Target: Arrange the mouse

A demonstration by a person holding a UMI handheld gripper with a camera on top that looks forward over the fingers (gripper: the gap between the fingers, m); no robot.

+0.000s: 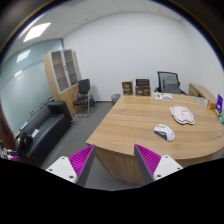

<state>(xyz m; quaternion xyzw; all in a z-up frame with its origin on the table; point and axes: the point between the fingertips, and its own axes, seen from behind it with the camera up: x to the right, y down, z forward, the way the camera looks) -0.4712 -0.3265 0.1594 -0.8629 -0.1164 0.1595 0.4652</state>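
— Where's the mouse?

— I see one small, rounded pale mouse (164,132) lying on the smooth wooden table (125,125), beyond my fingers and off toward the right one.

— And the gripper?

— My gripper (115,160) is spread wide, holding nothing; both magenta pads (80,157) are ribbed.

— Around the table?

— Two black chairs (84,93) behind it, one black sofa (40,130) left of it.

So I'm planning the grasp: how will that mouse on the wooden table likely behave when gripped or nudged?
The mouse looks small and rigid, so probably light and stiff. Its rounded, smooth shell may slip under the fingers. It lies flat on the table, so a nudge would likely slide it rather than tip it. The gripper is open, well short of it.
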